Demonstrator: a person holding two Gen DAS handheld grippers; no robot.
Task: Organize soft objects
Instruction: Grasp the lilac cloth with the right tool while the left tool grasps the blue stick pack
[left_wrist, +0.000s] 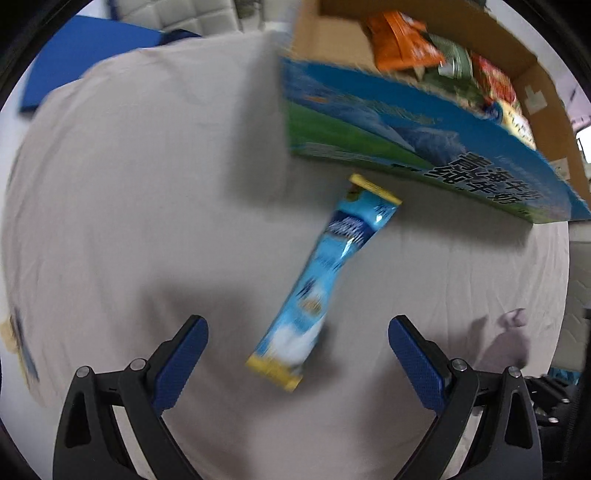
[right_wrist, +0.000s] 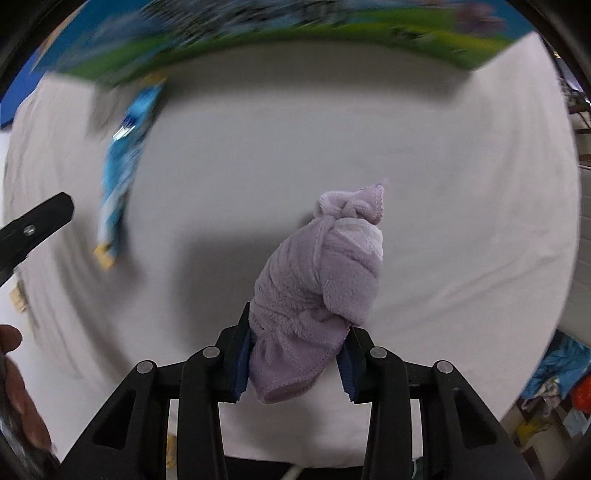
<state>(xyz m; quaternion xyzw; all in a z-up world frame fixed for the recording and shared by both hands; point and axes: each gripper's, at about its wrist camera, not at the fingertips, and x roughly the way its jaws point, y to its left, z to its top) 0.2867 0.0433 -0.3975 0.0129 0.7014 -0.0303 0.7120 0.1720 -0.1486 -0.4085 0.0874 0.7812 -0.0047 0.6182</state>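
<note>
A long blue snack pouch (left_wrist: 325, 280) with yellow ends lies on the beige cloth, just ahead of my left gripper (left_wrist: 297, 332), which is open and empty with its blue pads either side of the pouch's near end. The pouch also shows in the right wrist view (right_wrist: 123, 162), blurred. My right gripper (right_wrist: 295, 354) is shut on a knotted lilac towel (right_wrist: 325, 280) and holds it above the cloth. The towel also shows at the right edge of the left wrist view (left_wrist: 506, 339).
An open cardboard box (left_wrist: 424, 147) with blue and green printed sides stands at the far right, holding several snack packets (left_wrist: 406, 40). Its side fills the top of the right wrist view (right_wrist: 295, 40). A blue mat (left_wrist: 74, 66) lies beyond the cloth. The left gripper's finger (right_wrist: 37, 221) shows at left.
</note>
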